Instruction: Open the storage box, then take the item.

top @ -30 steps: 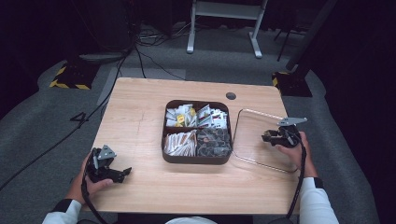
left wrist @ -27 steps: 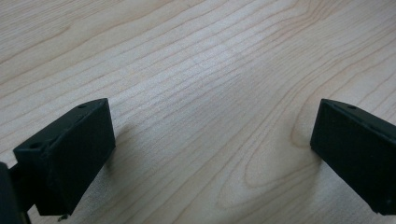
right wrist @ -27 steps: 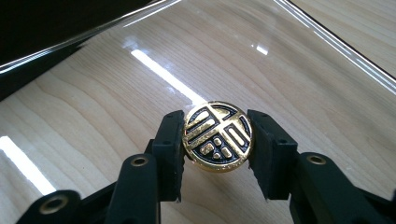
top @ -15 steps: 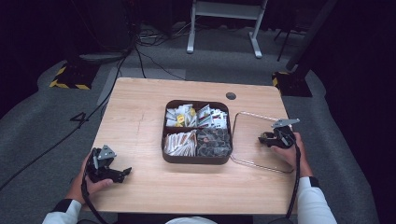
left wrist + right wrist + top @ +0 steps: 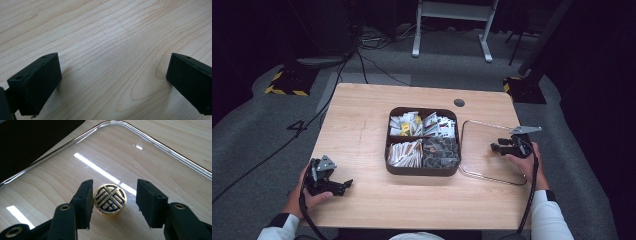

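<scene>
A wooden table [image 5: 362, 125] carried a dark brown tray [image 5: 422, 171] near its centre, split into four compartments: white and yellow packets in the two far ones, pale paper-wrapped sticks in the near left, dark packets in the near right. A clear glass lid [image 5: 484, 150] lay flat on the table just right of the tray, its rim close beside the tray's right wall. At the lid's centre stood a round gold knob [image 5: 110, 199] with a black pattern on its face. The right gripper [image 5: 499, 148] was held by the right hand [image 5: 524, 159] at the lid's right part, pointing left. In the right gripper view its jaws straddled the knob, released: the left jaw touched or nearly touched the knob's edge, the right jaw stood clear with a gap. The left gripper [image 5: 343, 185] rested low in the left hand [image 5: 309, 192] at the near left corner of the table, well apart from the tray. In the left gripper view its jaws were spread wide over bare wood, grasping nothing. Beyond the table's far edge, cables [image 5: 362, 55] ran over grey carpet.
</scene>
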Available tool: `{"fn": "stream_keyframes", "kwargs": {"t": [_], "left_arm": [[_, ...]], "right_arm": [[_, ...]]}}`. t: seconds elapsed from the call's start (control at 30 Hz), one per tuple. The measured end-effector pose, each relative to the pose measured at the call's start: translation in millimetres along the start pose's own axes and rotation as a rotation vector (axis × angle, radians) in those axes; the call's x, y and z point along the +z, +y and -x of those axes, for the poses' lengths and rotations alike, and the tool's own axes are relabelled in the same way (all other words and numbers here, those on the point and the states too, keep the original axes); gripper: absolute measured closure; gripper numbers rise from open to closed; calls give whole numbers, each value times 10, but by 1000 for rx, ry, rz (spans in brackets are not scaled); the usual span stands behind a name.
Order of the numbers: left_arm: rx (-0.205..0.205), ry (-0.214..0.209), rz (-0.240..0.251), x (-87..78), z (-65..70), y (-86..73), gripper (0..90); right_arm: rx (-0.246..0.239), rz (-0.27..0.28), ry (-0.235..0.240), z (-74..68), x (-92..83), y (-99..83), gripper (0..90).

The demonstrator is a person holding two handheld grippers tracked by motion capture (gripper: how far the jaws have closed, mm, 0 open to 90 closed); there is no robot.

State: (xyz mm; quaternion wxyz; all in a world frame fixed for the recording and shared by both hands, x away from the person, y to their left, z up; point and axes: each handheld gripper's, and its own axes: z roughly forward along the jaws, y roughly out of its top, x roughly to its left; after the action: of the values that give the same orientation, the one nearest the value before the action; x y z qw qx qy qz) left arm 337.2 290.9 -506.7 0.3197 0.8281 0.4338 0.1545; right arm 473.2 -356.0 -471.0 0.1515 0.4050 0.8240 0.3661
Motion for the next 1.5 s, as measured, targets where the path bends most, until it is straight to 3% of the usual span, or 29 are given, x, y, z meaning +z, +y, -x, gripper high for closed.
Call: {"fn": "stream_keyframes", "kwargs": {"t": [0.3,0.47,0.6,1.0,1.5], "left_arm": [[0,0,0,0,0,0,1],[0,0,0,0,0,0,1],[0,0,0,0,0,0,1],[0,0,0,0,0,0,1],[-3,-1,0,4,4,3,1]], "right_arm": [[18,46,-30,-56,-71,75,306],[31,96,-7,-113,-104,147,257],[17,90,-34,-182,-96,200,260],[-1,119,-7,-332,-127,331,263],[-97,144,12,-654,-78,671,271]]}}
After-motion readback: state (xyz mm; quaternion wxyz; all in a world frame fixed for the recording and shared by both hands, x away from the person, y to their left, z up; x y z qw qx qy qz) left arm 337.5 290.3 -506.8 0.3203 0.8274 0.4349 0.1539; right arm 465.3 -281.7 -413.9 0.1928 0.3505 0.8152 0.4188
